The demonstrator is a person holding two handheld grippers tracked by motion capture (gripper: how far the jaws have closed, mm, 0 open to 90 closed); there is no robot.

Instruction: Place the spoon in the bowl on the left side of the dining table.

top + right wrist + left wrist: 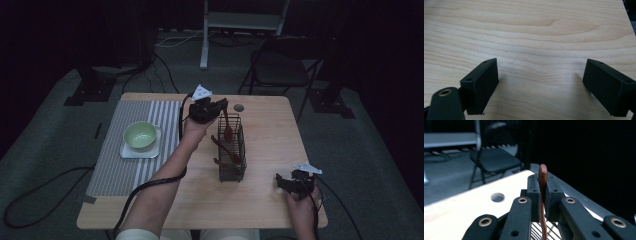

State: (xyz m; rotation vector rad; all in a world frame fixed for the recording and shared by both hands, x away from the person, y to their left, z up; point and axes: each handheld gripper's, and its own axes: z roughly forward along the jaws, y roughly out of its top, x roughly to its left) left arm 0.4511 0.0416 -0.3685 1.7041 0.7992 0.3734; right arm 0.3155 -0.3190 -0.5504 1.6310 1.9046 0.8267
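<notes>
Above wire caddy (232, 150), left gripper (223, 106) clamped on wooden spoon (542, 176): lift straight, clear rim; right gripper (540, 82) apart on worktop (529, 30).

Slim brown wooden utensil (543, 185), smooth and glossy, rounded handle end upward; roughly upright, lower part down in black wire caddy (232, 150) at mid-table; two similar brown utensils leaning inside that caddy.

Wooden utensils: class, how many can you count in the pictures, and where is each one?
3. One wooden utensil is clamped by its handle in the left gripper, above the wire basket. Two more lean inside it. Others may be hidden by the mesh.
</notes>
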